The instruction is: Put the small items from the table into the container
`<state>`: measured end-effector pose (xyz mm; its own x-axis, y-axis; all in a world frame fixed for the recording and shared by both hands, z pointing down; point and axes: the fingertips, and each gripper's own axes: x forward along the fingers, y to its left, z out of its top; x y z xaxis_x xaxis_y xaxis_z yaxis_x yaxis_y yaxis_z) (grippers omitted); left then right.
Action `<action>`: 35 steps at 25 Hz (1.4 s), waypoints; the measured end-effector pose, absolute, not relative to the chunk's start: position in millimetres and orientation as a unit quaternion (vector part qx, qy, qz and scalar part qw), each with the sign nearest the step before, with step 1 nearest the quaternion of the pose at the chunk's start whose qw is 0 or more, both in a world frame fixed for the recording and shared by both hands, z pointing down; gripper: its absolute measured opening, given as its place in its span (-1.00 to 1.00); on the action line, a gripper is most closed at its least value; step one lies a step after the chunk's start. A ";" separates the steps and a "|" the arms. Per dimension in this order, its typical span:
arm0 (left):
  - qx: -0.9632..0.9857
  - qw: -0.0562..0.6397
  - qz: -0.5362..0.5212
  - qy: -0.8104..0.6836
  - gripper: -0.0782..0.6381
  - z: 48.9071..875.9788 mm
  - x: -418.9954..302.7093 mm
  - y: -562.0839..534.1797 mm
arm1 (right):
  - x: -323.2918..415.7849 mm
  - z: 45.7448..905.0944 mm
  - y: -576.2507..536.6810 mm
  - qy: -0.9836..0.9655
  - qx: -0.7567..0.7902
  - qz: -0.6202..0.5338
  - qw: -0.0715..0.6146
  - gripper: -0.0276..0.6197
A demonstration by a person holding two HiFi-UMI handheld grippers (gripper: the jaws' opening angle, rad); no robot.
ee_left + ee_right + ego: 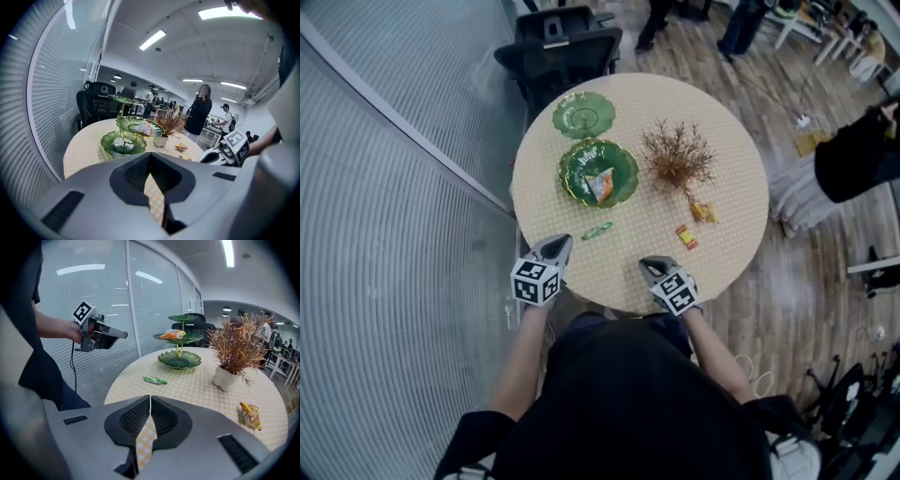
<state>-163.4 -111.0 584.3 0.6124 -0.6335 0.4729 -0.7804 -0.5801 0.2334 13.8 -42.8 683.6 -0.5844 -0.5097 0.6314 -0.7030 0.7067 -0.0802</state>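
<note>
A green tiered dish stands at the table's far left, with an orange-and-white snack packet lying in its bowl. On the checked cloth lie a green wrapped candy, a yellow-orange packet and a small red-orange item. My left gripper hovers at the near edge, just short of the green candy, jaws shut and empty. My right gripper is at the near edge too, shut on nothing. In the right gripper view the candy lies ahead to the left and the packet to the right.
A dried plant in a white vase stands mid-table, right of the dish. A black office chair sits beyond the table. A glass wall with blinds runs along the left. People stand in the room behind.
</note>
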 end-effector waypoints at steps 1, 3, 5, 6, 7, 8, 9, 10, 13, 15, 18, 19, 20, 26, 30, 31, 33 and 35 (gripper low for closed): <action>0.871 0.218 0.174 -0.403 -0.77 589.1 -165.0 -103.5 | 11.5 683.0 -40.3 -0.875 0.346 0.163 0.296 -0.83; 0.871 0.227 0.178 -0.398 -0.77 598.4 -166.3 -90.4 | 7.6 681.7 -36.4 -0.875 0.347 0.163 0.295 -0.83; 0.873 0.230 0.183 -0.389 -0.77 607.1 -164.2 -81.1 | 4.0 679.6 -37.2 -0.876 0.347 0.161 0.294 -0.83; 0.874 0.230 0.186 -0.385 -0.77 610.8 -162.7 -77.3 | 1.9 678.2 -38.3 -0.876 0.347 0.160 0.293 -0.83; 0.875 0.231 0.188 -0.381 -0.77 613.9 -161.3 -73.5 | -0.3 676.5 -38.9 -0.877 0.346 0.158 0.292 -0.83; 0.876 0.232 0.189 -0.378 -0.77 616.2 -160.4 -69.9 | -2.7 674.5 -39.0 -0.878 0.345 0.156 0.291 -0.83; 0.876 0.234 0.188 -0.377 -0.77 618.0 -160.0 -66.8 | -5.0 673.0 -38.7 -0.879 0.344 0.154 0.291 -0.83; 0.876 0.236 0.187 -0.376 -0.77 619.6 -160.0 -64.5 | -6.9 672.2 -38.2 -0.880 0.343 0.153 0.291 -0.83; 0.876 0.242 0.182 -0.376 -0.77 623.8 -160.3 -60.5 | -10.0 673.3 -36.1 -0.880 0.341 0.152 0.293 -0.83; 0.876 0.243 0.182 -0.374 -0.77 624.7 -159.6 -58.8 | -9.0 674.2 -33.9 -0.879 0.341 0.152 0.295 -0.83; 0.877 0.242 0.182 -0.373 -0.77 624.6 -157.9 -59.6 | -5.0 674.7 -31.9 -0.878 0.343 0.154 0.297 -0.83; 0.877 0.242 0.182 -0.373 -0.77 624.1 -157.1 -60.7 | -3.3 674.9 -31.9 -0.877 0.344 0.154 0.297 -0.83; 0.878 0.241 0.181 -0.373 -0.77 623.4 -156.2 -61.8 | -1.7 675.1 -31.9 -0.877 0.345 0.154 0.298 -0.83; 0.881 0.227 0.192 -0.368 -0.77 620.9 -149.7 -62.8 | 4.6 674.0 -30.7 -0.874 0.348 0.154 0.301 -0.83; 0.885 0.226 0.193 -0.359 -0.78 623.5 -145.0 -65.6 | 5.9 678.2 -36.3 -0.875 0.350 0.153 0.299 -0.83; 0.884 0.229 0.191 -0.359 -0.77 624.8 -144.7 -62.3 | 5.6 680.5 -32.5 -0.874 0.349 0.156 0.299 -0.83; 0.883 0.231 0.190 -0.361 -0.77 624.6 -144.6 -58.5 | 6.2 681.6 -26.2 -0.874 0.348 0.161 0.300 -0.83; 0.883 0.227 0.192 -0.362 -0.77 621.6 -143.7 -62.4 | 7.5 679.2 -28.2 -0.873 0.349 0.159 0.300 -0.83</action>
